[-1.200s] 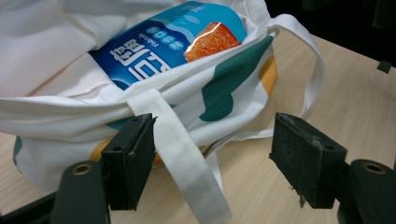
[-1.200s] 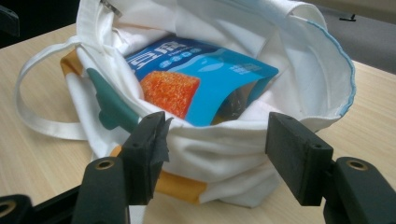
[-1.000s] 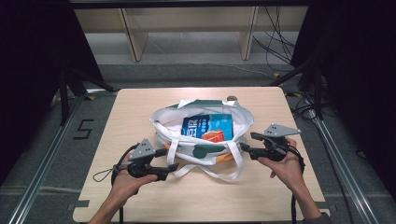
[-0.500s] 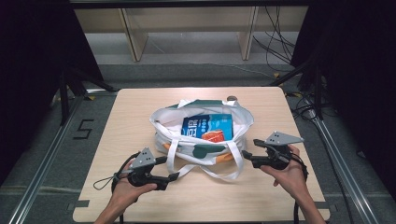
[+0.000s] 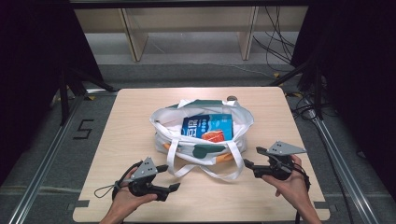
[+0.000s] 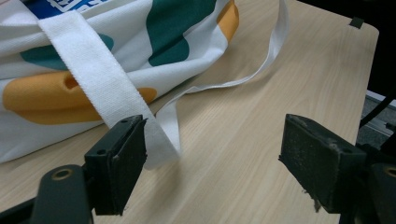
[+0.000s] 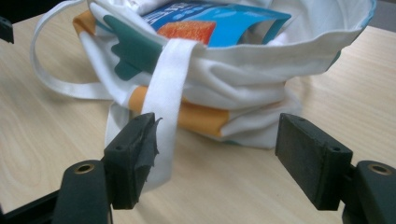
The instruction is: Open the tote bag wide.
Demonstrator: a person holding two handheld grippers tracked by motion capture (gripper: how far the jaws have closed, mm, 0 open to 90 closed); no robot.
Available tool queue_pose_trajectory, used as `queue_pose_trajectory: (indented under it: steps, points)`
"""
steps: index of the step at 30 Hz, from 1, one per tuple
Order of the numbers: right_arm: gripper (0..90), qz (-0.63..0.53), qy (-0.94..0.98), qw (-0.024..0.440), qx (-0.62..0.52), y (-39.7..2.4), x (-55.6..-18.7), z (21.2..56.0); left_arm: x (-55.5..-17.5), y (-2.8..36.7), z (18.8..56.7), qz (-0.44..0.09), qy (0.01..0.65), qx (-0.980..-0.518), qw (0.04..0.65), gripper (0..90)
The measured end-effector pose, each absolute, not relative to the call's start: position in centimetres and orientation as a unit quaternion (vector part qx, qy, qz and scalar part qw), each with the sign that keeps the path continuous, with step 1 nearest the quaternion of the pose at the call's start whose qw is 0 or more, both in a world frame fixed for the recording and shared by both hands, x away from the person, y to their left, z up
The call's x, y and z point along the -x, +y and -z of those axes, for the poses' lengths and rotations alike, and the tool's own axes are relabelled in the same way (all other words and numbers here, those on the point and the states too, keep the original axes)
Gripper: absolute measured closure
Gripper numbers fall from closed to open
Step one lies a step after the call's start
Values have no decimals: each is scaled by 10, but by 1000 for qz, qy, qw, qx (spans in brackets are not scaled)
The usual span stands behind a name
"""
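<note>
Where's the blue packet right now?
In the high view the blue packet lies inside the open white tote bag at mid-table, toward its right side, with an orange patch at the packet's near edge.

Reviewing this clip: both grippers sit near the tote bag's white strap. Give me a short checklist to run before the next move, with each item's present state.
1. Left gripper open: ok. Its jaws stand wide and have just been opening; nothing is between them.
2. Right gripper open: ok. Its jaws have just been opening too, with nothing pinched.
3. Strap free: ok. It lies slack on the table; in each gripper view it runs past one jaw.
4. Tote bag settled: ok. It rests on the table with its mouth open.
5. Blue packet inside the bag: ok.
6. Other strap's position: cannot tell.
</note>
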State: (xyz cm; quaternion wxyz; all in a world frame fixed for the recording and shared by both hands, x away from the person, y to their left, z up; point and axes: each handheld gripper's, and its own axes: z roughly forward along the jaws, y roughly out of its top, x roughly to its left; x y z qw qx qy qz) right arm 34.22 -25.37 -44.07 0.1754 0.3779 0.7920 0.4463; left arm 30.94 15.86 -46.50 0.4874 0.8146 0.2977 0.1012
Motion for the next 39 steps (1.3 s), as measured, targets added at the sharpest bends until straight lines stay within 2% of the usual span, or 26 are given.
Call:
queue_pose_trajectory:
  steps: [8,13,15,17,21,24,25,32,34,37,39]
  points:
    - [296,-444,795,162,-381,-256,-329,452,-304,163,471,-109,300,-816,482,215]
    - [291,-438,802,177,-365,-258,-324,459,-300,165,476,-108,307,-812,484,215]
    - [288,-441,800,159,-374,-255,-318,461,-299,165,478,-109,307,-811,485,215]
    - [286,-437,805,173,-362,-256,-317,464,-298,166,479,-111,312,-809,485,215]
    - [284,-432,810,170,-359,-256,-310,467,-295,168,484,-113,315,-811,481,215]
    - [283,-423,811,149,-375,-255,-302,471,-293,167,487,-108,318,-811,479,215]
    - [283,-425,814,166,-358,-256,-303,473,-293,168,489,-108,318,-812,477,215]
    - [283,-414,824,148,-356,-256,-296,480,-294,170,491,-117,309,-820,468,214]
    - [283,-414,823,157,-357,-256,-295,481,-294,170,492,-115,317,-818,466,214]
    - [283,-412,820,135,-374,-254,-292,483,-294,170,492,-110,321,-818,465,214]
    - [283,-410,825,146,-361,-255,-295,485,-295,171,493,-115,317,-821,461,214]
